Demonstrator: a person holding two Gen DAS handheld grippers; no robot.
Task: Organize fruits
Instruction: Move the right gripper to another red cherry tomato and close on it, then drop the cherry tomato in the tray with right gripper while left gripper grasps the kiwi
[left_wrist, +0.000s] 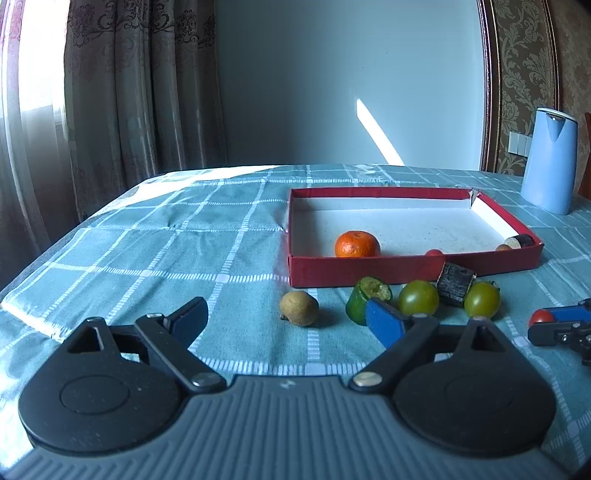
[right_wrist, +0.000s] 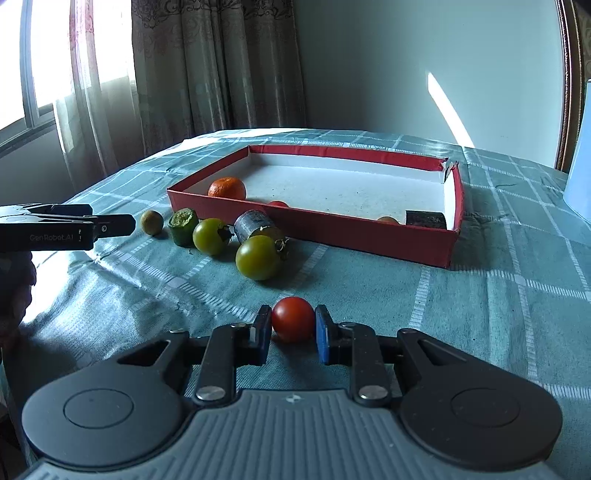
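Tomato (right_wrist: 293, 324), the red one, sits on the cloth (right_wrist: 480, 314) between the right gripper (right_wrist: 293, 328) pads, jaws clamped on it: the pick-up step. Next call: lift and carry over the near wall into the red box (right_wrist: 369, 232). Left gripper (left_wrist: 286, 317) hovers, jaws wide apart, before the brown fruit (left_wrist: 299, 308), nothing held.

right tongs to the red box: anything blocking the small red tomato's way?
Only the red cardboard box's low near wall. The right tongs grip the small red tomato on bare tablecloth; the green tomatoes and dark cylinder sit left of a straight line.
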